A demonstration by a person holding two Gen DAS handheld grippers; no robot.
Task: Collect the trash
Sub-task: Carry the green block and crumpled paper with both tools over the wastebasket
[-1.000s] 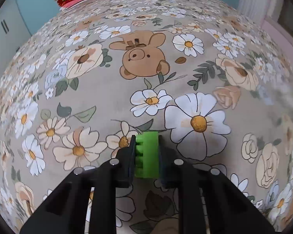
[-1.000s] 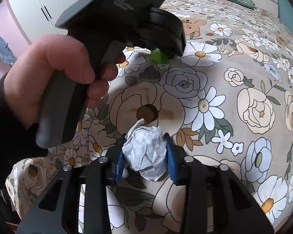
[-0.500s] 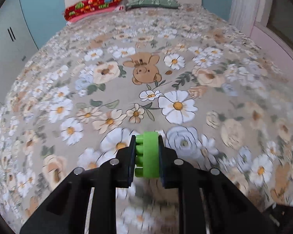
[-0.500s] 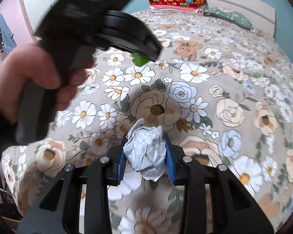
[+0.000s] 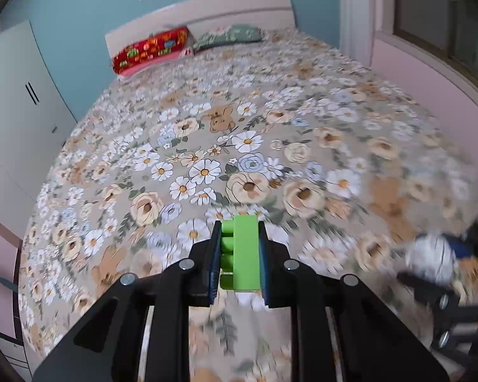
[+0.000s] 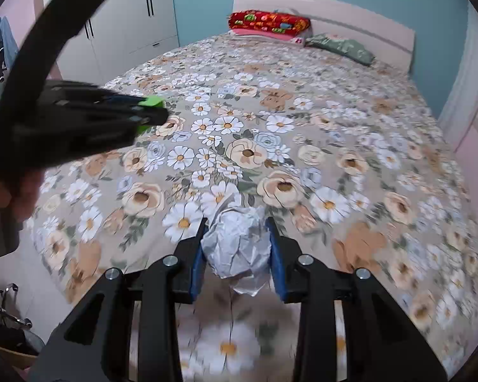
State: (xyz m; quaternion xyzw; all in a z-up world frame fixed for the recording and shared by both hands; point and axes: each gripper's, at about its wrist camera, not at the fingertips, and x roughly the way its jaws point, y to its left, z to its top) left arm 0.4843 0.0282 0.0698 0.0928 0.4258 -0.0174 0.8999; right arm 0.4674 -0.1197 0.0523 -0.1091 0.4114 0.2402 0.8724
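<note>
A bright green toy brick (image 5: 240, 251) with round studs on its left side is clamped in my left gripper (image 5: 239, 235), which is shut on it high above the floral bedspread (image 5: 239, 146). My right gripper (image 6: 237, 232) is shut on a crumpled ball of white paper (image 6: 237, 248), also lifted clear of the bed. From the right wrist view the left gripper (image 6: 153, 108) and its green brick (image 6: 151, 102) show blurred at the left, with a hand (image 6: 19, 197) below. The paper ball (image 5: 430, 258) appears blurred at the lower right of the left wrist view.
The bed (image 6: 302, 133) fills both views, with a red patterned pillow (image 6: 267, 22) and a green pillow (image 6: 341, 47) by the white headboard (image 6: 350, 19). White wardrobes (image 6: 127, 9) stand left of the bed. A pale pink ledge (image 5: 436, 73) runs along its right side.
Both grippers have risen and drawn back from the bedspread with the brick and the paper still clamped. The whole bed, headboard and walls have come into view.
</note>
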